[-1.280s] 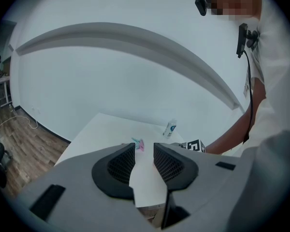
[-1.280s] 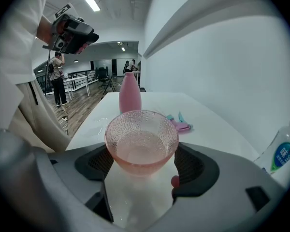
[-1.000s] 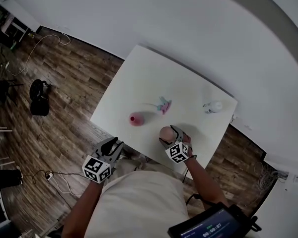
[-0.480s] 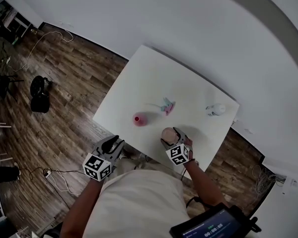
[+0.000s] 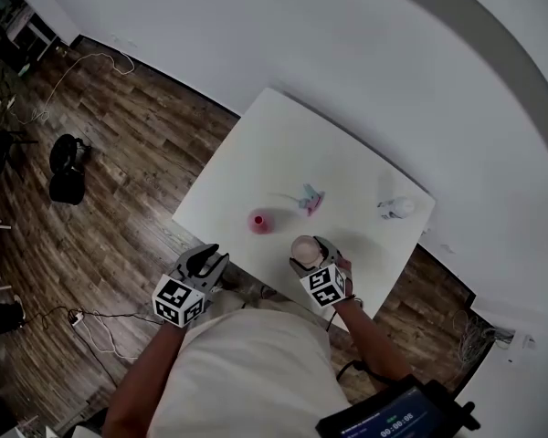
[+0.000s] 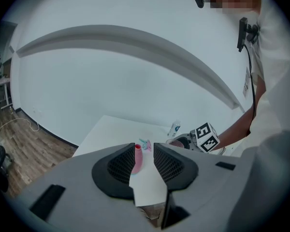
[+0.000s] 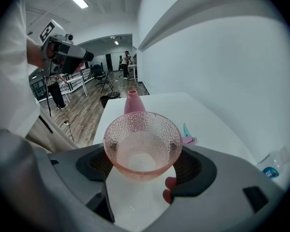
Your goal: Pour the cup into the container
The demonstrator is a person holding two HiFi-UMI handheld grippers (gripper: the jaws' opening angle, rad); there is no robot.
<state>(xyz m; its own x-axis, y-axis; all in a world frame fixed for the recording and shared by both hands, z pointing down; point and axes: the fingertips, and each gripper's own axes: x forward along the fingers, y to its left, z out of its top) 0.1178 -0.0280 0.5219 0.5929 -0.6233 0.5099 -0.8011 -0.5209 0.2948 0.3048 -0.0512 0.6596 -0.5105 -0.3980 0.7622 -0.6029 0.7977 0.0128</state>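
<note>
Counter [image 5: 283, 144] carries container [image 5: 258, 221], bottle [image 5: 395, 208]. Right gripper [image 7: 145, 167] jaws clamp cup [image 5: 302, 246]; left gripper [image 6: 145, 153] jaws apart, empty.

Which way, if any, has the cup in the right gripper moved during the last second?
Yes, slightly. The cup, held in the right gripper, has edged left, closing the gap to the pink container.
</note>
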